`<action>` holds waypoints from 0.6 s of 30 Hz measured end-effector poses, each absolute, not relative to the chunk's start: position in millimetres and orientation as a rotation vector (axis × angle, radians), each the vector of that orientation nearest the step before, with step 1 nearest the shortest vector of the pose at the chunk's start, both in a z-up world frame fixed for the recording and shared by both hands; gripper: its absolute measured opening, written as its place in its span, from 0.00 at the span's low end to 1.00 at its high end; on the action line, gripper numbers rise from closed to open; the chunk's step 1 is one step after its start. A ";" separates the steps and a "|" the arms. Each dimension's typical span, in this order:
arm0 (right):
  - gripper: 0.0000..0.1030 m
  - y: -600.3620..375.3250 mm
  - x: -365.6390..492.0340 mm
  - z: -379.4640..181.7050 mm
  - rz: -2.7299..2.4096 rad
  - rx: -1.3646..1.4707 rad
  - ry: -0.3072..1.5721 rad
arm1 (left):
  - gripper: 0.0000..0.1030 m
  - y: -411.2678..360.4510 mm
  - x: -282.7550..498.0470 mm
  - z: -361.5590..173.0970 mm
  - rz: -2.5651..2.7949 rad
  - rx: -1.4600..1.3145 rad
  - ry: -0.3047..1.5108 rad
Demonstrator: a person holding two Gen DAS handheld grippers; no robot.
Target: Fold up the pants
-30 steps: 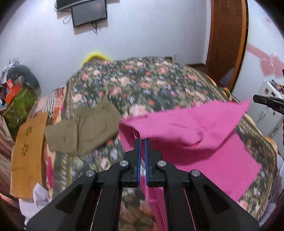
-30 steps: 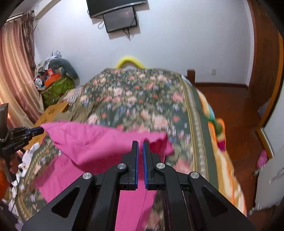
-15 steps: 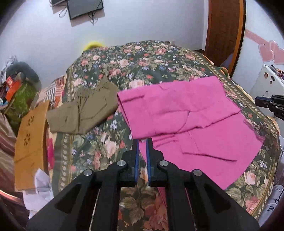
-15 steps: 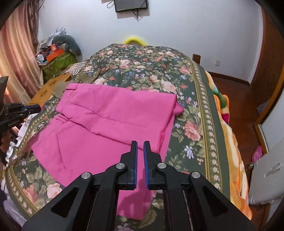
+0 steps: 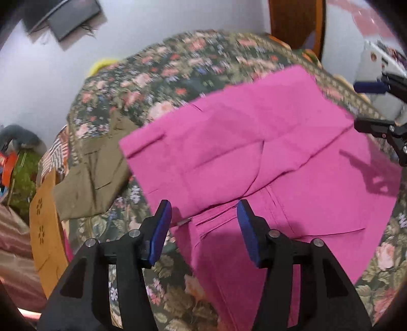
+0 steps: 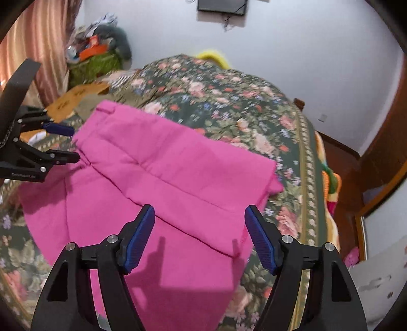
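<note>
Pink pants (image 5: 254,157) lie folded over on the floral bedspread (image 5: 178,76), the upper layer resting across the lower one. My left gripper (image 5: 202,216) hovers above the pants' near left edge, its jaws opening with nothing pressed between the blue pads (image 5: 160,229). In the right wrist view the same pink pants (image 6: 165,173) spread below my right gripper (image 6: 199,224), whose jaws are also opening and grip no cloth. Each gripper shows in the other's view: the right gripper (image 5: 374,107) at the far right, the left gripper (image 6: 66,143) at the far left.
Olive-green pants (image 5: 94,173) lie folded left of the pink ones. An orange-brown board (image 5: 43,229) leans at the bed's left side beside a clutter pile (image 6: 99,51). A wooden door (image 5: 295,23) and white cabinet (image 5: 376,66) stand right; a monitor (image 6: 221,6) hangs on the wall.
Both grippers were shut on the lifted pink cloth; they lowered it flat onto the lower layer, let go and spread their jaws apart.
</note>
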State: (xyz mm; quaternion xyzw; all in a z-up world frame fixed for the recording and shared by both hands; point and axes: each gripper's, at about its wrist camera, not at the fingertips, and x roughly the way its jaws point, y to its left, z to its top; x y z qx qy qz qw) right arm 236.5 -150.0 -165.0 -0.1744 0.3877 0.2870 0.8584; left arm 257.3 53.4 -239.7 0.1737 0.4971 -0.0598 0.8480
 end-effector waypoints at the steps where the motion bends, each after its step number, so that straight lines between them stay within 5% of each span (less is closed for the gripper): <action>1: 0.68 -147.7 238.1 -168.6 0.615 -0.373 0.823 | 0.52 51.5 260.0 -244.2 -0.133 0.381 1.057; 13: 0.67 -107.4 255.0 -215.5 0.776 -0.506 0.971 | 0.52 39.7 277.5 -256.9 -0.247 0.447 1.104; 16: 0.52 -104.4 261.8 -217.0 0.798 -0.457 0.981 | 0.52 40.4 285.0 -257.9 -0.251 0.426 1.124; 18: 0.23 -102.9 266.8 -217.4 0.789 -0.440 0.986 | 0.52 40.3 288.1 -257.0 -0.257 0.414 1.130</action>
